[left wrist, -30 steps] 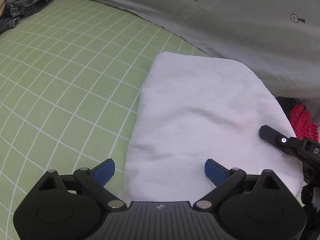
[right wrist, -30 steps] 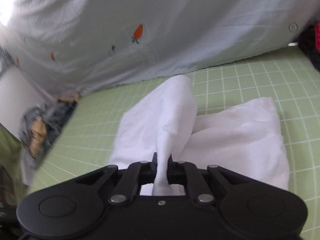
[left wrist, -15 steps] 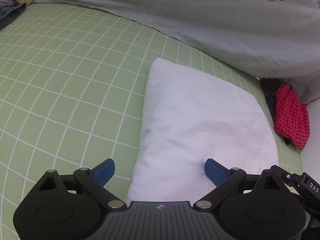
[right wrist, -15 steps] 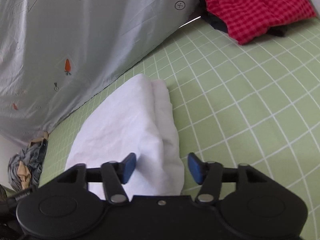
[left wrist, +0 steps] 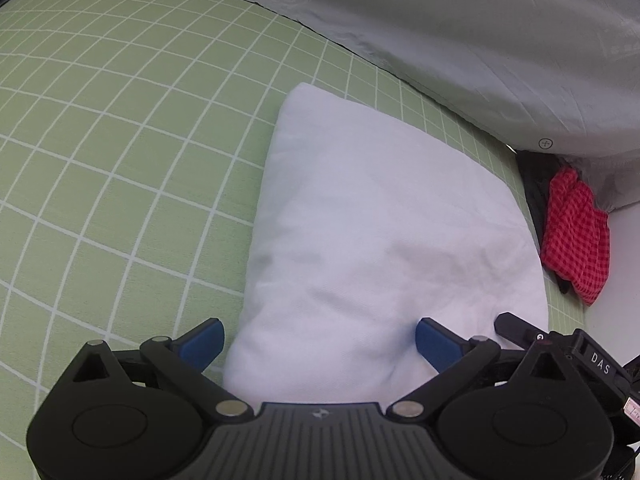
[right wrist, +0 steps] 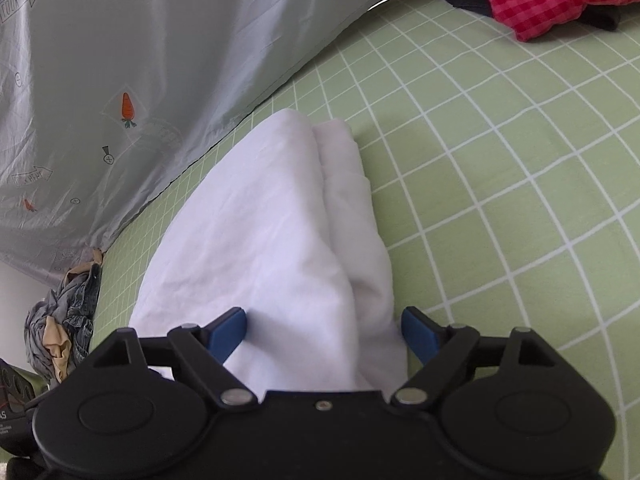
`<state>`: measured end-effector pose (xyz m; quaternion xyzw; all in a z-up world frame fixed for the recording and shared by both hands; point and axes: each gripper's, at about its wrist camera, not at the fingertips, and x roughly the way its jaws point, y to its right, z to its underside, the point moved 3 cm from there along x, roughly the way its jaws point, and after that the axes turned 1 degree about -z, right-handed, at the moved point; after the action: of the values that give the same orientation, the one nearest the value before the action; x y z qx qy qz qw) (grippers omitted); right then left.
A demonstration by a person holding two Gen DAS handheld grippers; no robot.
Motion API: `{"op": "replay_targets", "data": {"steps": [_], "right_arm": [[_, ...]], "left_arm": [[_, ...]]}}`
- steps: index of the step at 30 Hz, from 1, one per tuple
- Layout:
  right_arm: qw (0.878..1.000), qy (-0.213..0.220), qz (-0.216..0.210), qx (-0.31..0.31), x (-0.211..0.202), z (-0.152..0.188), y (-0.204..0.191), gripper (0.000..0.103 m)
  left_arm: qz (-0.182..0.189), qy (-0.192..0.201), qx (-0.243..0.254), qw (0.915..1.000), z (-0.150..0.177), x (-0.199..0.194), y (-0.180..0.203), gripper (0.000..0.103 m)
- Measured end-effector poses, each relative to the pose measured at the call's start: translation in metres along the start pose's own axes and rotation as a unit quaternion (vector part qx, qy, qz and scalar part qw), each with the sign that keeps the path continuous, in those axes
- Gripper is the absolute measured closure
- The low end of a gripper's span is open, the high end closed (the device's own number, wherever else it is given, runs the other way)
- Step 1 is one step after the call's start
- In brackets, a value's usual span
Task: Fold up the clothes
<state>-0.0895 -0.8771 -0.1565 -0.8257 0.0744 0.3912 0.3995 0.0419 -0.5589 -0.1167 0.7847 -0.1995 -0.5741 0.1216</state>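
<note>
The white garment (left wrist: 384,240) lies folded into a compact stack on the green checked bedsheet (left wrist: 120,160), close to the grey quilt (left wrist: 480,40) along the bed's far edge. Layered folds show along its side in the right wrist view (right wrist: 344,200). The right gripper (right wrist: 324,330) has just been opening; its jaws stand wide apart astride the near end of the garment, the pads not pressing on it. The left gripper (left wrist: 318,340) is likewise spread, one pad on the cloth, the other over the sheet, nothing clamped. Judgement: this item appears finished or nearly so. A red checked garment (left wrist: 576,236) at the bed's right edge seems folded; a crumpled denim pile (right wrist: 68,320) at the left edge remains.
</note>
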Motion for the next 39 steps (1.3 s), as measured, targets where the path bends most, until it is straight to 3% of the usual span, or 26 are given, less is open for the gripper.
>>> {"op": "replay_targets", "data": {"steps": [2, 3, 4, 5, 6, 9, 17, 25, 32, 36, 39], "right_arm": [[1.000, -0.001, -0.006, -0.015, 0.000, 0.000, -0.005, 0.023], [1.000, -0.002, -0.009, -0.022, 0.000, 0.000, -0.008, 0.037], [1.000, -0.002, -0.012, -0.029, 0.000, 0.001, -0.011, 0.046], [0.999, 0.002, -0.020, -0.031, -0.004, 0.001, -0.013, 0.061], [0.999, 0.006, -0.028, -0.033, -0.008, 0.002, -0.016, 0.071], [0.998, 0.028, -0.043, -0.027, -0.029, 0.008, -0.024, 0.083], [0.996, 0.067, -0.054, -0.012, -0.091, 0.047, -0.056, 0.085], [0.994, 0.106, -0.007, 0.034, -0.148, 0.089, -0.054, 0.085], [0.985, 0.152, 0.036, 0.078, -0.205, 0.097, -0.008, 0.085], [0.980, 0.176, 0.036, 0.086, -0.230, 0.085, 0.022, 0.085], [0.979, 0.187, 0.024, 0.077, -0.244, 0.057, 0.051, 0.085]], "left_arm": [[0.010, 0.004, -0.011, 0.9999, 0.000, 0.002, 0.004, 0.016], [0.010, 0.008, -0.004, 0.9999, 0.001, 0.000, 0.007, 0.024], [0.015, 0.014, 0.010, 0.9998, 0.003, -0.005, 0.011, 0.040], [0.022, 0.022, 0.023, 0.9993, 0.004, -0.011, 0.015, 0.057], [0.029, 0.031, 0.035, 0.9985, 0.005, -0.018, 0.019, 0.061], [0.038, 0.052, 0.049, 0.9967, 0.012, -0.038, 0.029, 0.067], [0.076, 0.071, 0.077, 0.9916, 0.038, -0.095, 0.028, 0.069], [0.132, 0.015, 0.098, 0.9863, 0.061, -0.092, 0.045, 0.069], [0.168, -0.018, 0.135, 0.9762, 0.080, -0.074, 0.107, 0.069], [0.176, -0.004, 0.157, 0.9719, 0.091, -0.063, 0.152, 0.069], [0.176, 0.013, 0.147, 0.9732, 0.094, -0.051, 0.190, 0.069]]}}
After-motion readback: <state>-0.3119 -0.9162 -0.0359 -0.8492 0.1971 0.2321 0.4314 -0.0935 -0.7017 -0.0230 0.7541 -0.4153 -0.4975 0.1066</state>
